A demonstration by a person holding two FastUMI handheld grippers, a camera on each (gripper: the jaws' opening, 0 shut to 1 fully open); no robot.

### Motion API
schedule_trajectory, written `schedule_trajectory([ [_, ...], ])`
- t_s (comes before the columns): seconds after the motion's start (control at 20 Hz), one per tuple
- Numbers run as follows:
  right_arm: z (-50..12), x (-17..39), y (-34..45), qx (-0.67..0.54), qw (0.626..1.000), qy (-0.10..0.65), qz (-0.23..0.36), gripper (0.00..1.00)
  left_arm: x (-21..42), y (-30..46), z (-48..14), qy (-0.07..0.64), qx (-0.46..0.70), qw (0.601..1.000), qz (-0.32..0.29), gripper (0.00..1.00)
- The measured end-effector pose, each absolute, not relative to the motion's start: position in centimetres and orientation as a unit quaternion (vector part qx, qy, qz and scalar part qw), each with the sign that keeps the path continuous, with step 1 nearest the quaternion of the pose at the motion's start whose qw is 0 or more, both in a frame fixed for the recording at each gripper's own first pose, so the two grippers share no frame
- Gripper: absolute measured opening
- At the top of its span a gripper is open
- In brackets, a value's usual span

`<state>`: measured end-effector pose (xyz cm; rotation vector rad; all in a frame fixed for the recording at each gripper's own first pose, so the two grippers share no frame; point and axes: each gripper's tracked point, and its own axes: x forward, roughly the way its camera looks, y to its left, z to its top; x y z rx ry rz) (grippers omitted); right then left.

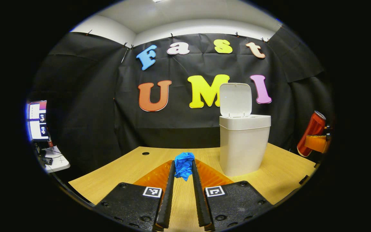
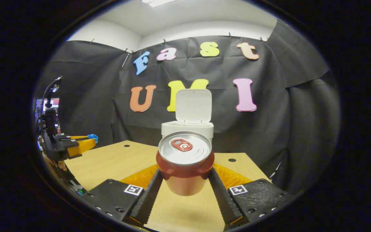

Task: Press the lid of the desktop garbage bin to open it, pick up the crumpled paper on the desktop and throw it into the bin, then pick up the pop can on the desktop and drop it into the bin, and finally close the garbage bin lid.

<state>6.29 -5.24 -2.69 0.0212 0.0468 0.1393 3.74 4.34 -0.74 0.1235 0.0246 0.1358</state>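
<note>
Left gripper (image 1: 183,167) clamping crumpled paper (image 1: 184,164), right gripper (image 2: 185,175) clamping pop can (image 2: 185,161) (bin lid (image 2: 194,106) up).

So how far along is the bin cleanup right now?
Done: the bin's lid stands open. In hand: the left gripper is shut on the blue crumpled paper, and the right gripper is shut on the pop can, both lifted off the desktop. Left: drop both in the bin, then close the lid.
</note>
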Motion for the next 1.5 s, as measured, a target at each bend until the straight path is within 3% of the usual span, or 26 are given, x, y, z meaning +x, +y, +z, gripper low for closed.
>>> schedule_trajectory([
  [0.4,-1.8,5.8,-8.2,-0.023,0.999,0.003,0.032,0.82,6.1,-2.3,3.9,-0.021,0.043,0.998,0.029,0.35],
  [0.6,-1.5,5.1,-8.8,0.009,0.999,0.001,0.036,0.82,9.8,-4.1,8.1,-0.02,-0.009,1.0,0.007,0.35],
  [1.0,-2.4,5.3,-13.1,0.012,1.0,0.002,0.002,0.81,20.1,-9.5,16.4,-0.062,0.006,0.997,-0.04,0.34],
  [1.15,-2.5,5.4,-14.2,0.017,1.0,0.001,-0.005,0.81,23.8,-13.4,16.9,-0.077,-0.005,0.994,-0.083,0.34],
  [1.5,-2.5,5.3,-15.1,0.007,1.0,-0.007,-0.018,0.82,31.6,-15.8,13.5,-0.045,0.003,0.997,-0.055,0.35],
])
